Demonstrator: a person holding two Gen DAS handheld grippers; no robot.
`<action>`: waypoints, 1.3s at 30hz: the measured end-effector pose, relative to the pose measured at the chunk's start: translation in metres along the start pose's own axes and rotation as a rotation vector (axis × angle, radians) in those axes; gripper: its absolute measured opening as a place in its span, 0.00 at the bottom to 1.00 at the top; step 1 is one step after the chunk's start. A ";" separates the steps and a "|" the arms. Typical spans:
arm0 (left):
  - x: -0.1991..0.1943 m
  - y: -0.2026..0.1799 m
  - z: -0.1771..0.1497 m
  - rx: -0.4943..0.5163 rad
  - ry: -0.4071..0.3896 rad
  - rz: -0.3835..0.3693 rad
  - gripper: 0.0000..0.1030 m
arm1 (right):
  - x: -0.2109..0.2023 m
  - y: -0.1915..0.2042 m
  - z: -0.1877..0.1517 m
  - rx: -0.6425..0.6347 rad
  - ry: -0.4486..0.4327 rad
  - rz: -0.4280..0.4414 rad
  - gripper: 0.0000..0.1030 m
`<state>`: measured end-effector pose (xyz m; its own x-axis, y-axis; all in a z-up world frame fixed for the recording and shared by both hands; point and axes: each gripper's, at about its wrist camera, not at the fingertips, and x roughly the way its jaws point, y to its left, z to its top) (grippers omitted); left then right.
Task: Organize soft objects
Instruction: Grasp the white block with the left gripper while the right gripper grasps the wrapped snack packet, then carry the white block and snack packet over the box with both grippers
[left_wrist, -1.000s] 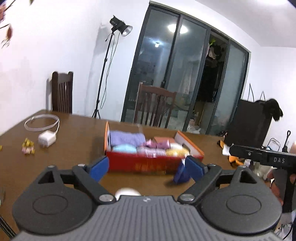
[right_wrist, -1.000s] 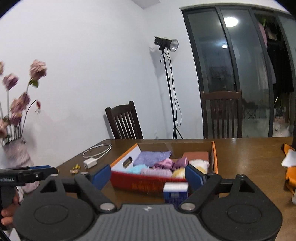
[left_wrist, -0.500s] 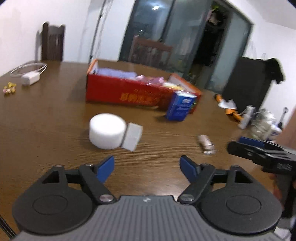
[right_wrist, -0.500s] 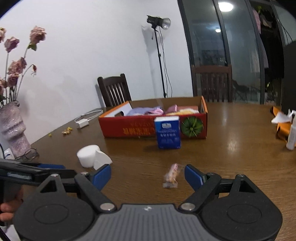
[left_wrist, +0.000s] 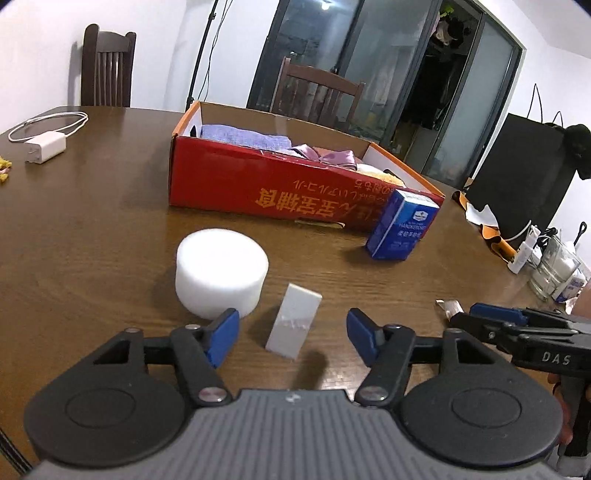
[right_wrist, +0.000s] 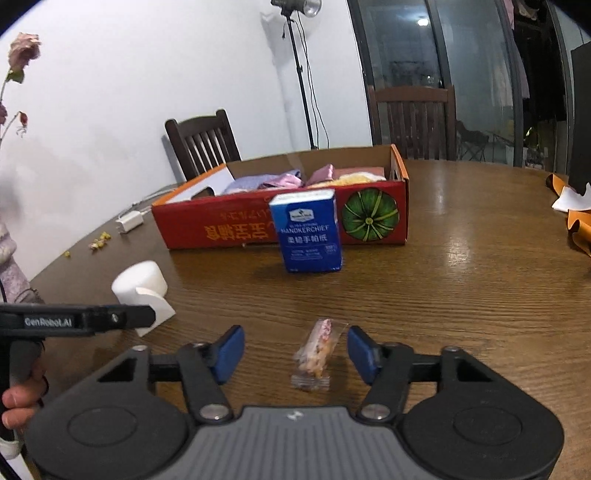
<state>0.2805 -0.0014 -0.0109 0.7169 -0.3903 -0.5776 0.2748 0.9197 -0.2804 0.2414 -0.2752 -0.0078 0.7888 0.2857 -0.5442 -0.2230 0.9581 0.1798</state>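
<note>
Both grippers low over the table, jaws just been closing but pads not touching yet: left gripper (left_wrist: 292, 334) straddles the small white foam block (left_wrist: 294, 320), standing upright w/ gaps either side; right gripper (right_wrist: 295, 350) brackets the clear-wrapped candy (right_wrist: 316, 352), also free. Looks like a paired pick-up. Round white foam puck (left_wrist: 221, 271) sits just beside the left pad, could get nudged. Further back, blue handkerchief pack (right_wrist: 306, 230) stands in front of the red cardboard box (left_wrist: 258, 188) of cloths, partly blocking a straight run in
</note>
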 end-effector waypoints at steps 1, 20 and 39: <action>0.002 0.000 0.002 0.000 0.001 0.000 0.49 | 0.003 0.000 0.001 -0.003 0.006 -0.003 0.49; -0.038 -0.023 -0.003 0.049 -0.035 -0.051 0.21 | -0.013 0.012 -0.001 -0.045 -0.010 0.017 0.16; -0.013 -0.023 0.134 -0.015 -0.118 -0.168 0.21 | -0.025 0.012 0.101 -0.081 -0.166 0.176 0.16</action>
<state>0.3502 -0.0120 0.1059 0.7323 -0.5295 -0.4283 0.3874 0.8411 -0.3774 0.2767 -0.2731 0.0903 0.8154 0.4477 -0.3669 -0.4054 0.8941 0.1901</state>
